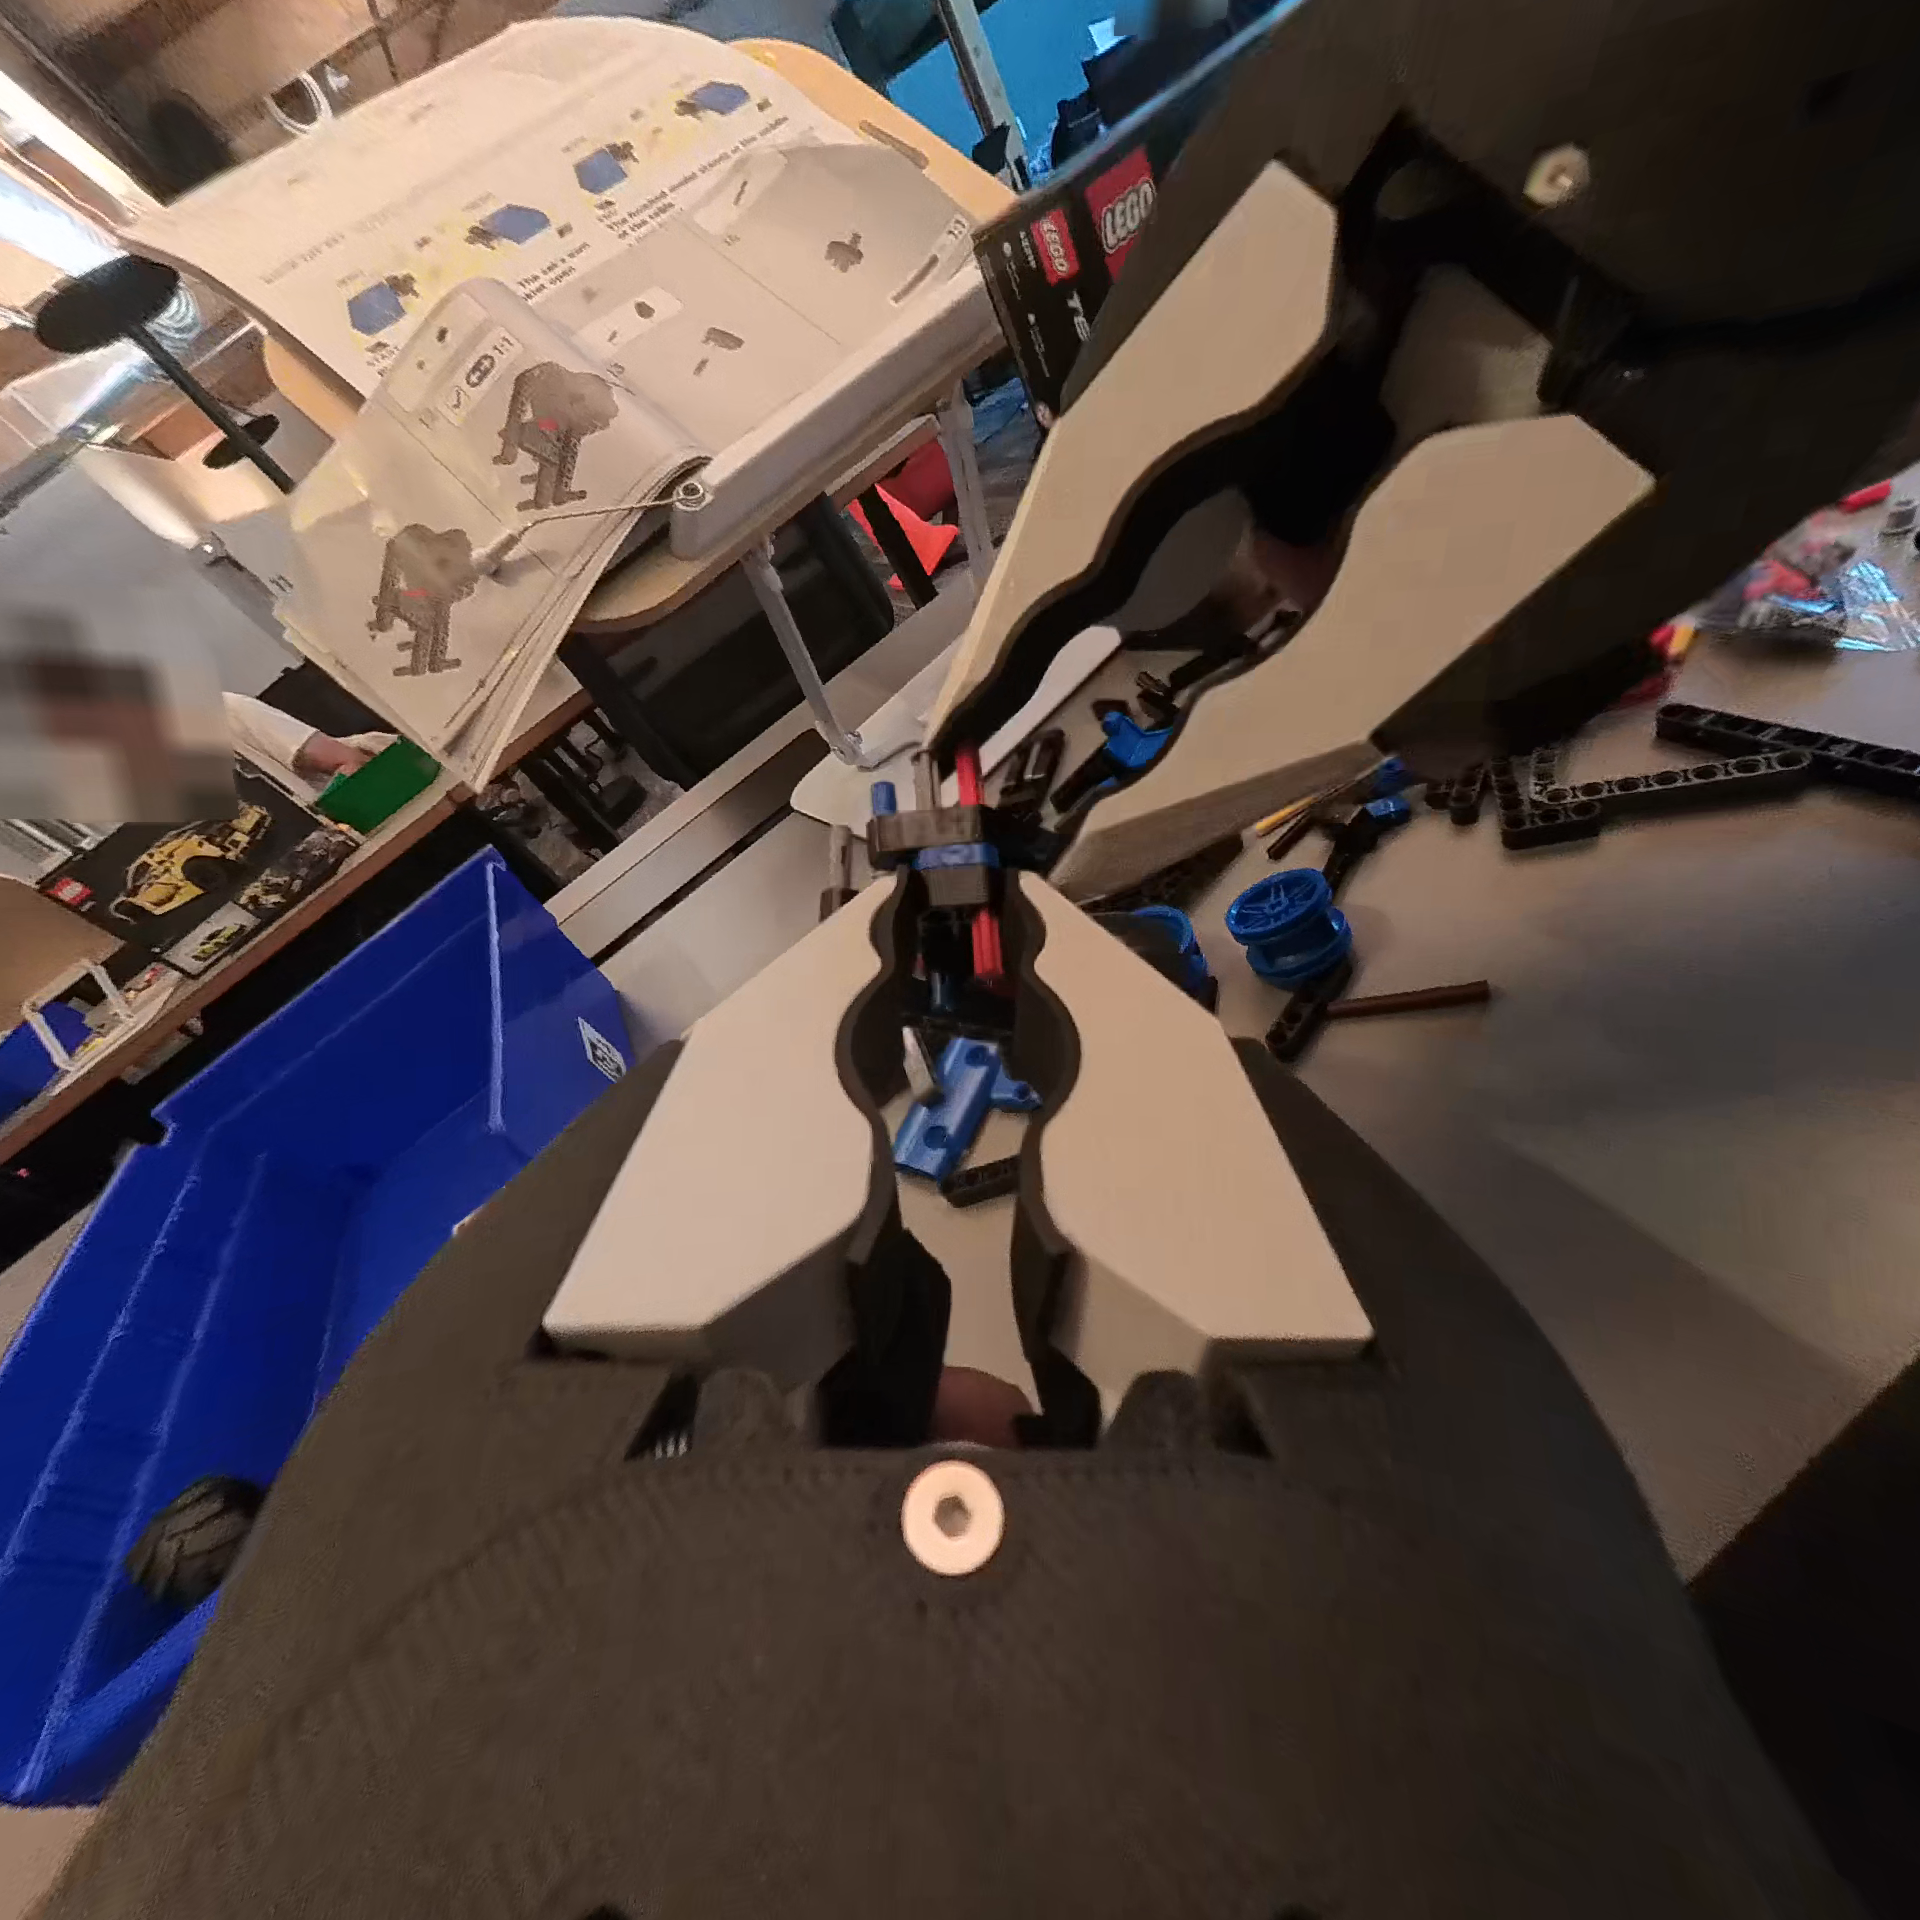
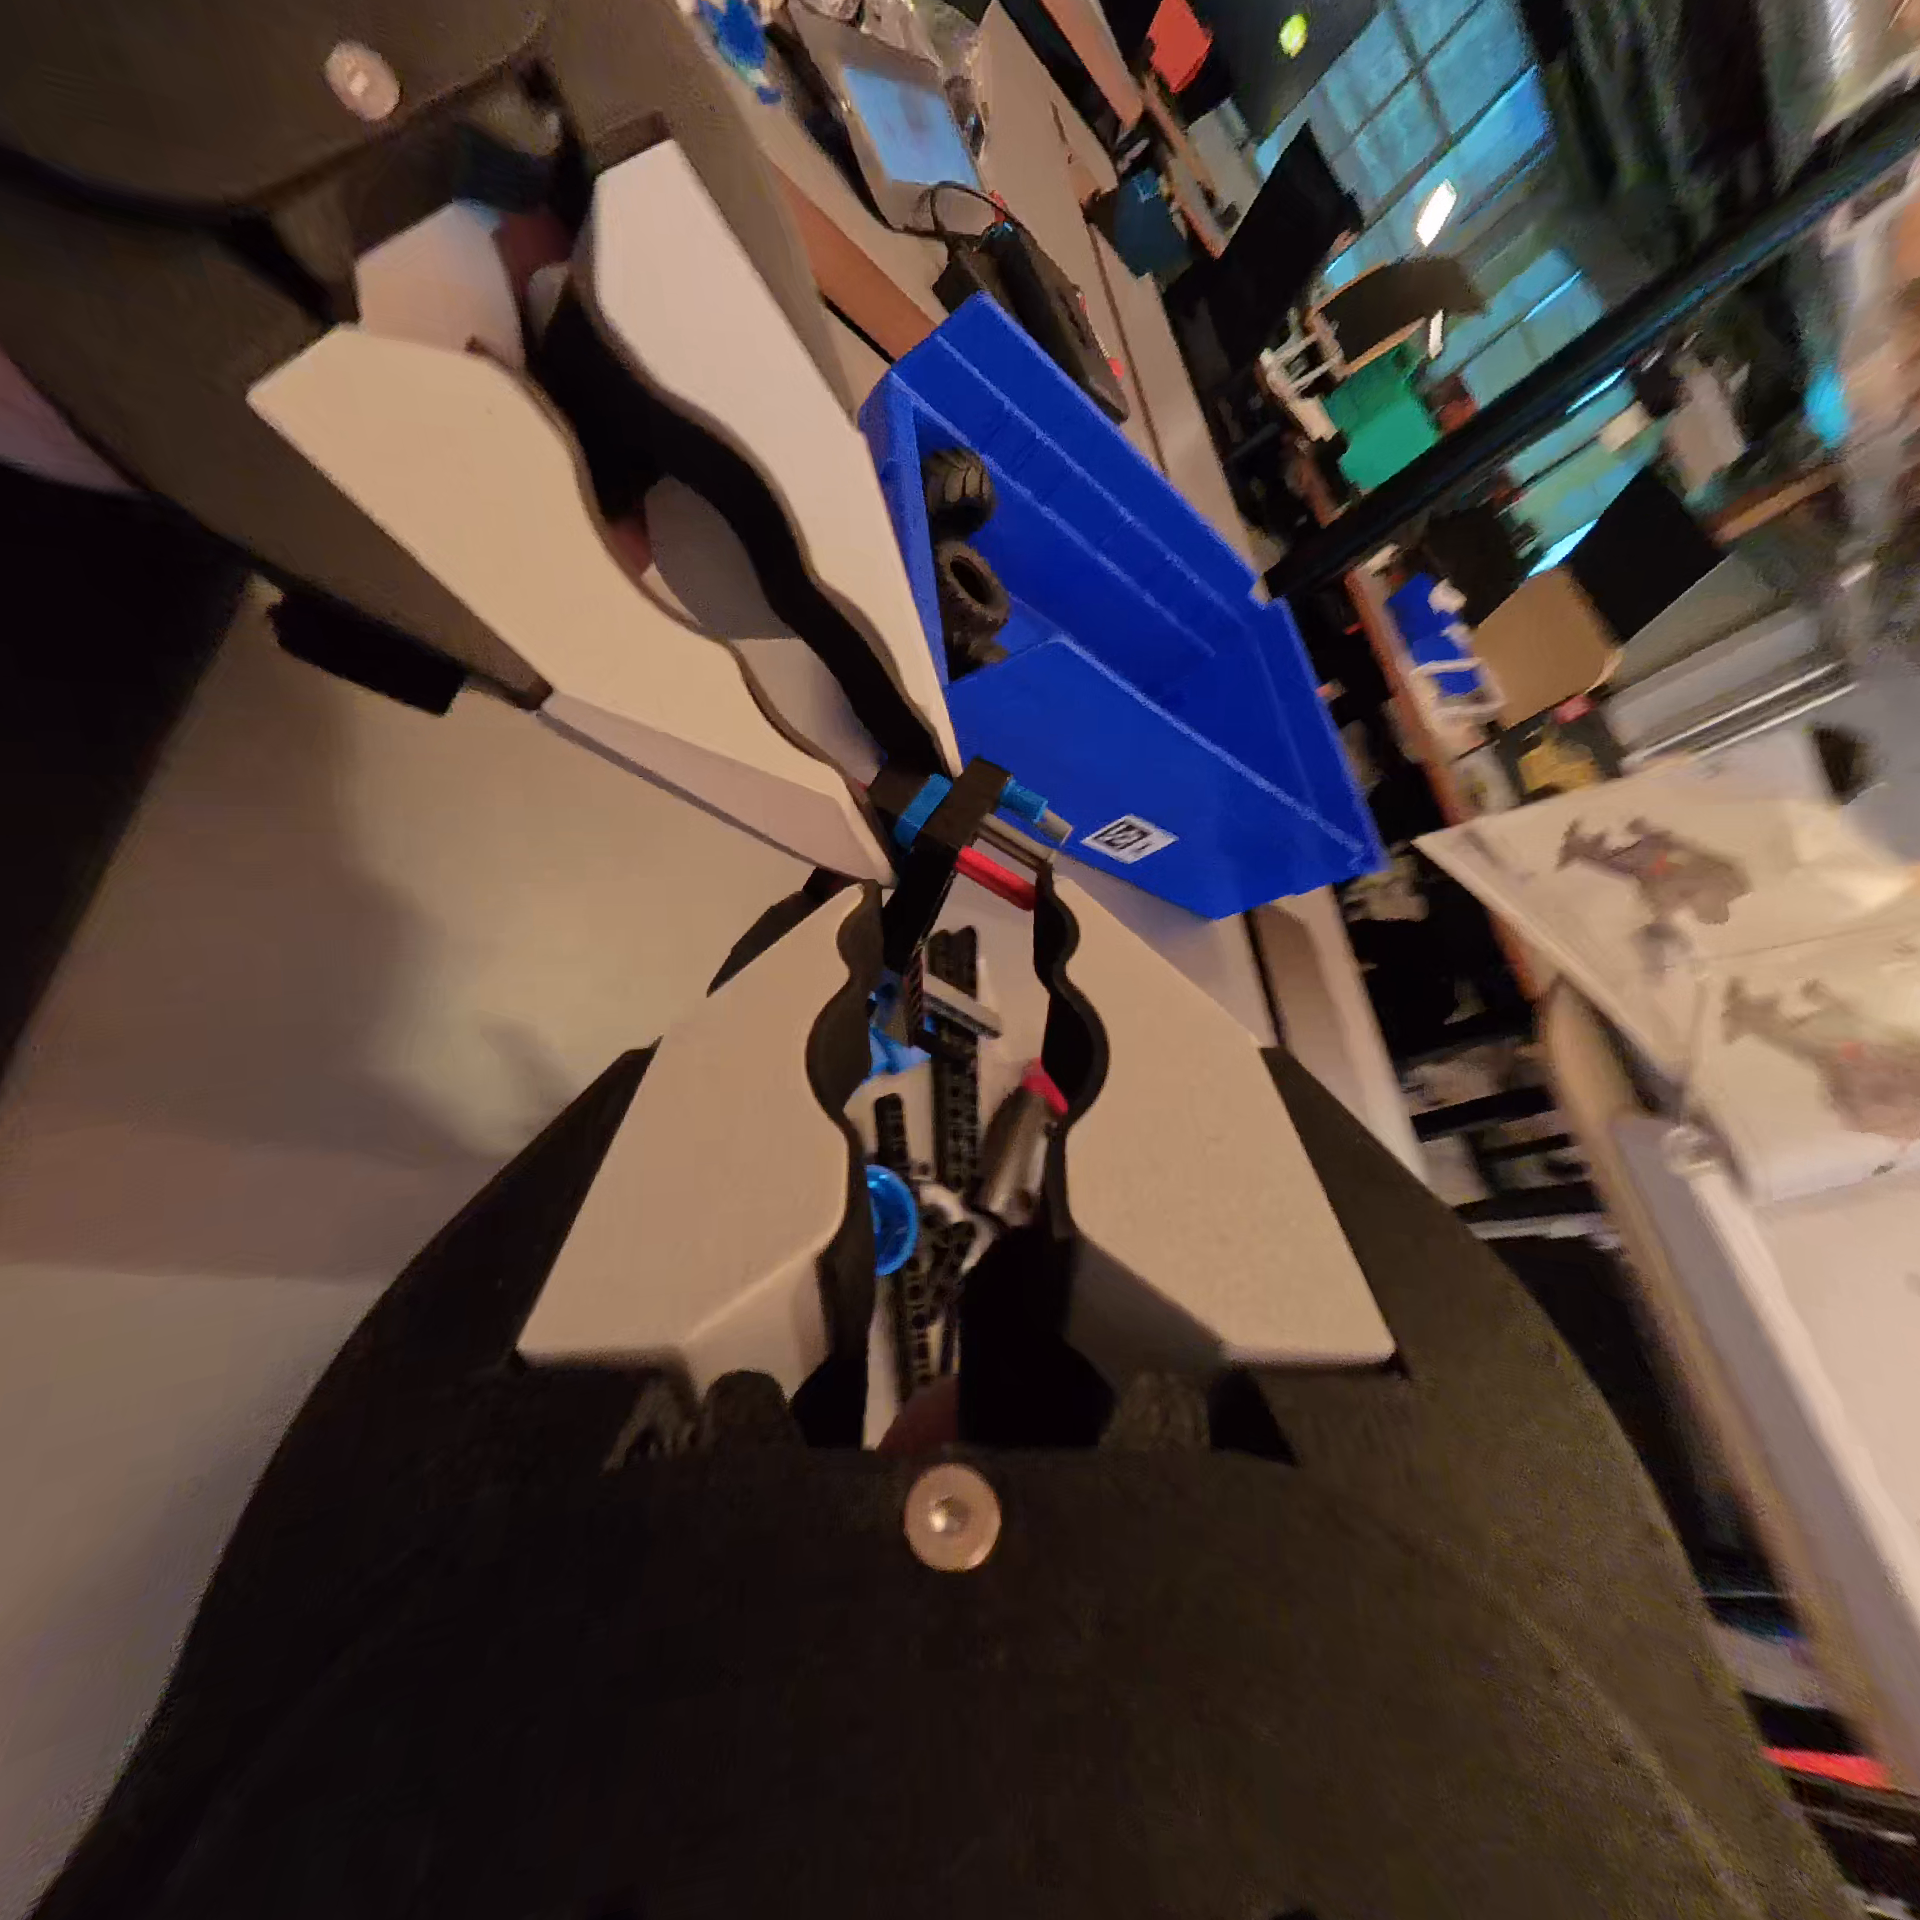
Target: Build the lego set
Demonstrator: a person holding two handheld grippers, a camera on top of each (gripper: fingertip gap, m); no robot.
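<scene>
I hold the small assembly (image 1: 940, 847) above the table (image 1: 1558, 1091), left gripper (image 1: 956, 883) and right gripper (image 2: 951, 894) both clamped on it, steadying for alignment.

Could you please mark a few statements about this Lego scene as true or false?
1. Both claws grip one small assembly between them. True: the left claw and the right claw meet on it tip to tip.
2. The assembly has a red axle. True.
3. The blue bin holds yellow bricks. False: black tyres lie in it.
4. The manual is closed. False: it lies open, pages showing build steps.
5. A blue wheel hub lies on the table. True.
6. The table is bare of loose parts. False: black beams and other pieces lie there.
</scene>
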